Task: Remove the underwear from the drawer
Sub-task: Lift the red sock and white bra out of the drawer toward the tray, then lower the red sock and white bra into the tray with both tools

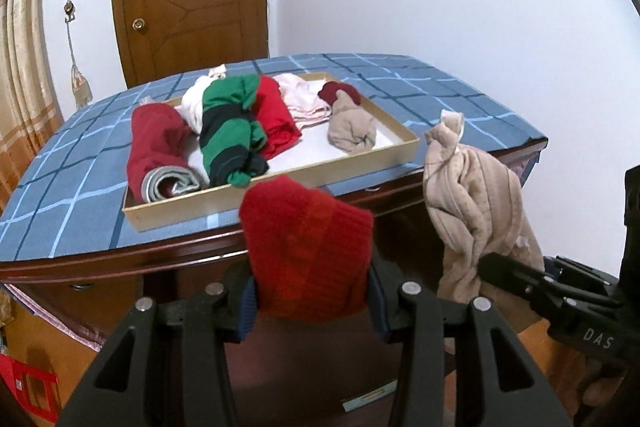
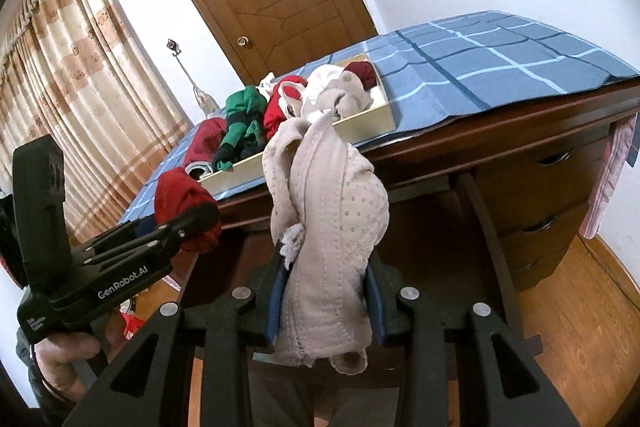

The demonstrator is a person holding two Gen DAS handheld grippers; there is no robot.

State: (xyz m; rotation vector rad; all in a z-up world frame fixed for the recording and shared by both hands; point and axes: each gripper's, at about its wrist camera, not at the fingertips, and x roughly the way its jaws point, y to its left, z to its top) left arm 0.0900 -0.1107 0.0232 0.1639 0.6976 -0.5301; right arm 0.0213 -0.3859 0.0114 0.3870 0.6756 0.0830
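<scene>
Underwear, soft and light: beige quilted cotton piece (image 2: 332, 227) bunched in right jaws, red knit piece (image 1: 306, 247) clamped in left jaws.

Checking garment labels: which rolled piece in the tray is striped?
The green-and-navy striped roll, lying in the tray between the dark red roll and the bright red piece; the others are plain.
</scene>
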